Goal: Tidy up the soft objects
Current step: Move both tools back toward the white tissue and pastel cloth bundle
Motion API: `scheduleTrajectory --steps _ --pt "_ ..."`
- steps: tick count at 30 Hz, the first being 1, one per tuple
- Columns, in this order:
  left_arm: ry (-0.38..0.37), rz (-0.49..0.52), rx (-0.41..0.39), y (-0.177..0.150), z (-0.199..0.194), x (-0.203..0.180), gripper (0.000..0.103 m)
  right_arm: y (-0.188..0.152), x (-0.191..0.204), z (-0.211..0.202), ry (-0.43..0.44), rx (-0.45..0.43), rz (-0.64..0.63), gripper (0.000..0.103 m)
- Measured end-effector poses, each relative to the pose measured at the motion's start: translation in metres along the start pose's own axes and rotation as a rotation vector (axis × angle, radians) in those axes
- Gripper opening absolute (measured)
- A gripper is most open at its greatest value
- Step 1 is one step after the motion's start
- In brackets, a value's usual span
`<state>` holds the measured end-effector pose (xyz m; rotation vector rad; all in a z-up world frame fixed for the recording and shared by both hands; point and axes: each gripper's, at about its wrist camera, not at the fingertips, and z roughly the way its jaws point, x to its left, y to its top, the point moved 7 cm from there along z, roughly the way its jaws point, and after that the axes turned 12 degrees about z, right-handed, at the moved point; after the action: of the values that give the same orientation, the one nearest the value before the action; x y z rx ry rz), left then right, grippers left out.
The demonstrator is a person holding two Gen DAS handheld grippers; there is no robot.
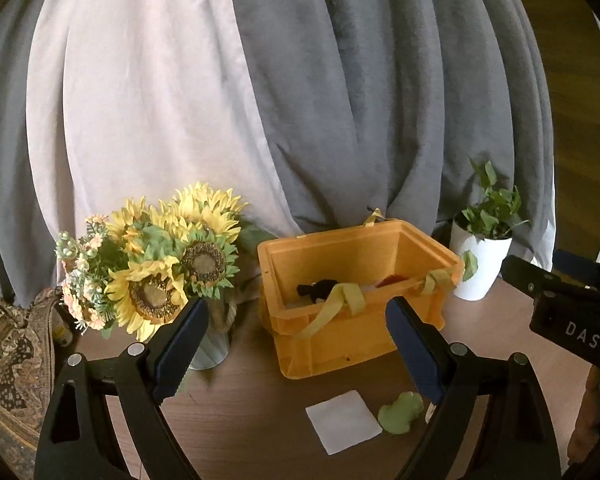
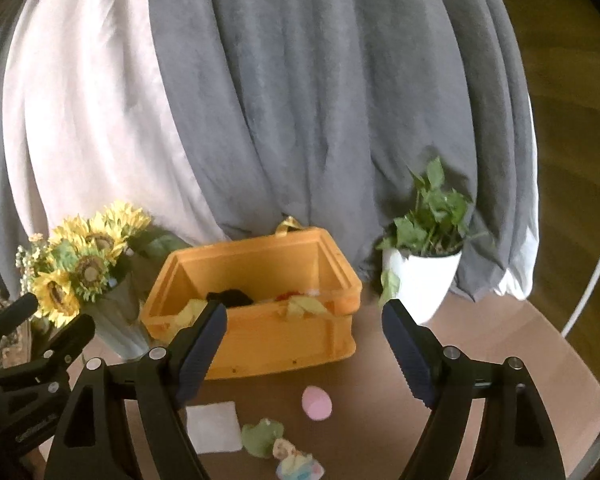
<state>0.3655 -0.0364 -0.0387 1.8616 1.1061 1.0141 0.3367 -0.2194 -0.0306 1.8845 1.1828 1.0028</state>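
An orange crate stands on the brown table, with yellow straps over its rim and a black item and a red item inside. In front of it lie a white cloth square, a green soft toy, a pink egg-shaped piece and a pastel soft toy. My left gripper hovers open above the cloth, holding nothing. My right gripper is open over the pink piece, also holding nothing.
A vase of sunflowers stands left of the crate and a white potted plant stands to its right. Grey and pale curtains hang behind. A patterned fabric sits at the far left edge.
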Motion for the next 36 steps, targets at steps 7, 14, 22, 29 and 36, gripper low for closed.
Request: scheduleTrajectory --steps 7,14,22,29,36 --pt "-0.049 0.029 -0.007 -0.016 0.002 -0.006 0.091 -0.028 -0.005 -0.002 -0.029 0.042 0.019 0.081" --pt "-0.098 0.057 0.029 -0.037 0.014 -0.013 0.090 -0.056 -0.009 -0.001 -0.061 0.080 0.032 0.081" --pt "-0.138 0.102 0.064 -0.059 0.027 -0.022 0.090 -0.089 -0.015 0.010 -0.089 0.152 0.065 0.081" --pt "-0.180 0.136 0.095 -0.078 0.042 -0.031 0.090 -0.112 -0.020 0.019 -0.125 0.199 0.078 0.081" --pt "-0.221 0.174 0.147 -0.097 0.061 -0.043 0.089 -0.131 -0.025 0.030 -0.161 0.246 0.067 0.081"
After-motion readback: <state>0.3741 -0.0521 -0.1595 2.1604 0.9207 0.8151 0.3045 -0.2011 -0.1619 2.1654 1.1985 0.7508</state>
